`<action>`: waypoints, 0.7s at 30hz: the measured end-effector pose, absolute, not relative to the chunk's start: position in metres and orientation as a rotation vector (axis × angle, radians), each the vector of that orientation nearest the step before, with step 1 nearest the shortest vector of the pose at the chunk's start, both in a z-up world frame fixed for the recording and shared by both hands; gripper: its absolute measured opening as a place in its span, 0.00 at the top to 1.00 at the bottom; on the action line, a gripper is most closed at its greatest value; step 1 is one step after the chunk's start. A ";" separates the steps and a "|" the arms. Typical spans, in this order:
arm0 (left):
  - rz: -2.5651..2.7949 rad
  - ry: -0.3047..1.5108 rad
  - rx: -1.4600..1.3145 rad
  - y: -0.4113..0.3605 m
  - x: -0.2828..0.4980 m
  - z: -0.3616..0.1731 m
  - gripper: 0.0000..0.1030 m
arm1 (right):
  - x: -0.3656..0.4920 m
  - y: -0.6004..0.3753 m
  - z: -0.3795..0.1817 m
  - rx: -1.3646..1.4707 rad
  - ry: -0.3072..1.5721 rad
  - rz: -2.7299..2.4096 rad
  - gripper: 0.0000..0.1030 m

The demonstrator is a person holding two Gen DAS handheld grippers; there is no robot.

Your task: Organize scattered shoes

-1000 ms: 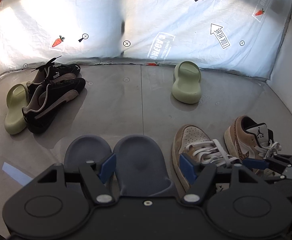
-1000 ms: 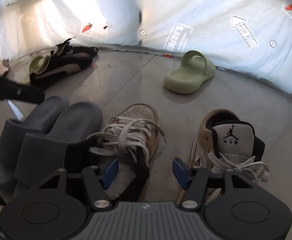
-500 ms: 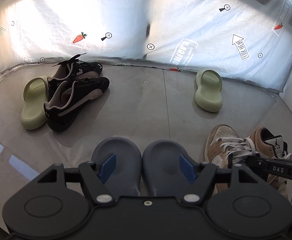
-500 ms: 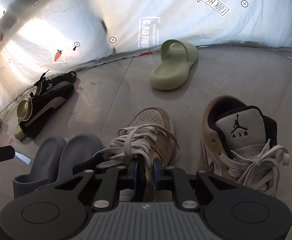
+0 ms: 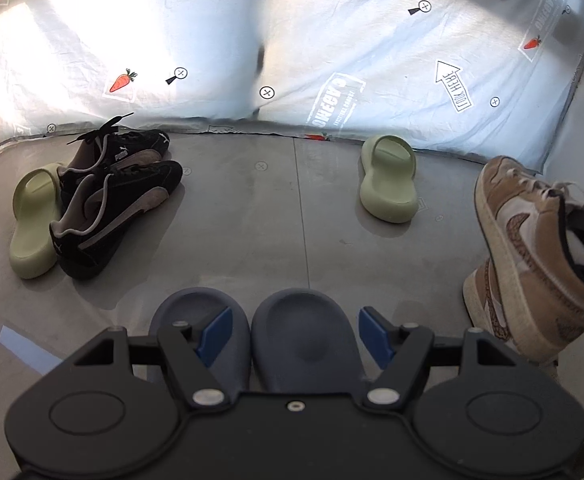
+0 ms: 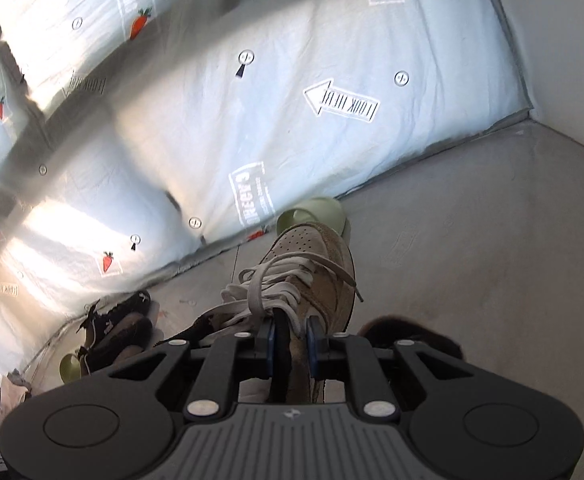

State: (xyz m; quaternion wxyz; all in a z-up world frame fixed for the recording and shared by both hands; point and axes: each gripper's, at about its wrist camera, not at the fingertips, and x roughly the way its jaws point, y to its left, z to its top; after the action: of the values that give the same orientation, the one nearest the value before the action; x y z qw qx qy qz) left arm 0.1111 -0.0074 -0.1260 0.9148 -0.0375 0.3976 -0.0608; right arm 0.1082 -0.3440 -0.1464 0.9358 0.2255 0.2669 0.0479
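The tan sneaker (image 6: 312, 276) is clamped at its collar by the right gripper (image 6: 289, 344) and held off the floor, toe pointing away; its mate (image 5: 492, 304) lies directly below; the left gripper (image 5: 294, 336) is held open above the grey slides (image 5: 304, 336).

Bare floor (image 5: 251, 216) lies open between black sneakers (image 5: 119, 208) and green slide (image 5: 390, 180).

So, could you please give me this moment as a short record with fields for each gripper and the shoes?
right gripper: shut on the tan sneaker, held off the floor
left gripper: open, above the grey slides
second tan sneaker: on the floor, largely hidden
black sneakers: together, far left
green slides: one beside the black sneakers, one apart near the sheet
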 end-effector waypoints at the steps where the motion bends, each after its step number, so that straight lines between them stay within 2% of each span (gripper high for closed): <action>1: -0.135 0.820 -0.070 -0.011 0.111 -0.126 0.31 | 0.105 -0.358 -0.143 0.434 0.525 0.088 0.83; 10: -0.131 0.862 -0.055 -0.028 0.110 -0.134 0.31 | 0.074 -0.468 -0.146 0.282 0.557 0.038 0.81; 21: -0.131 0.894 -0.016 -0.054 0.104 -0.136 0.31 | 0.077 -0.505 -0.232 0.351 0.675 0.162 0.81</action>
State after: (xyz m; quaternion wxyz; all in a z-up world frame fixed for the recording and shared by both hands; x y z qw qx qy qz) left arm 0.1036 -0.0545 -0.1364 0.8997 -0.0078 0.4318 -0.0632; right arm 0.0769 -0.5046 -0.2322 0.9254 0.1713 0.3289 0.0790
